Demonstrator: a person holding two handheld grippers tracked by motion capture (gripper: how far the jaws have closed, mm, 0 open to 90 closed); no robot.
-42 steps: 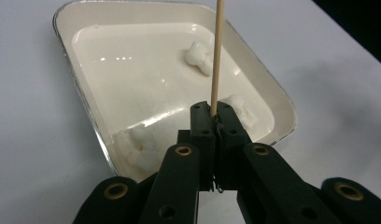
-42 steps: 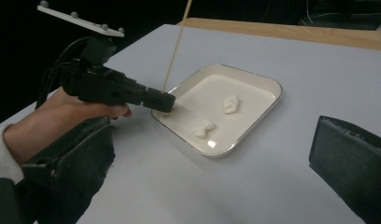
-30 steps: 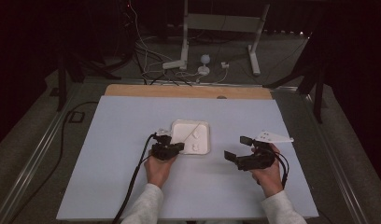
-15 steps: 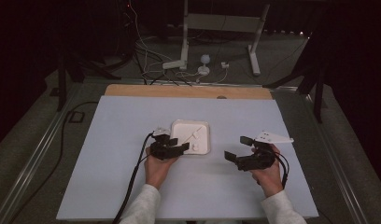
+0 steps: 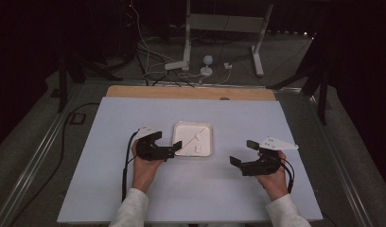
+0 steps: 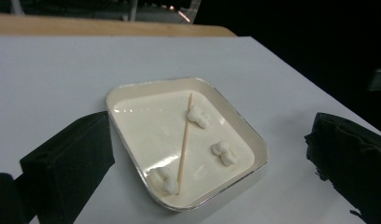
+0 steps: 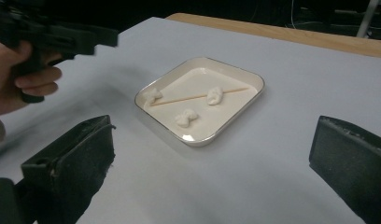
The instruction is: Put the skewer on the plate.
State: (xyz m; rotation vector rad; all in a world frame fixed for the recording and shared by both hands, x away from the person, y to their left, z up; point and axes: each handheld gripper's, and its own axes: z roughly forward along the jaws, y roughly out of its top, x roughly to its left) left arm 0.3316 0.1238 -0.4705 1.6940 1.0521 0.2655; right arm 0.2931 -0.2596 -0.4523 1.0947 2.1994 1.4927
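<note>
A white square tray [image 5: 186, 131] sits mid-table and holds a thin wooden skewer [image 5: 188, 141] and three small white bow-shaped pieces. In the left gripper view the skewer [image 6: 184, 140] lies across the tray [image 6: 146, 126], touching the near piece [image 6: 163, 179] and the far piece [image 6: 198, 116]; the third [image 6: 223, 151] lies apart. My left gripper [image 5: 166, 143] is open at the tray's left edge, jaws either side of the tray's near corner [image 6: 211, 128]. My right gripper [image 5: 244, 152] is open and empty, right of the tray [image 7: 198, 140], pointing at it.
The white tabletop [image 5: 110, 189] has a wooden strip [image 5: 191, 92] along its far edge. Cables and stand legs [image 5: 186, 61] lie on the floor beyond. The left gripper's black cable [image 5: 125, 170] trails to the near edge. The left hand [image 7: 25, 79] shows in the right gripper view.
The left gripper has shifted slightly at the tray's left edge. The right gripper and the tray's contents have stayed put.
</note>
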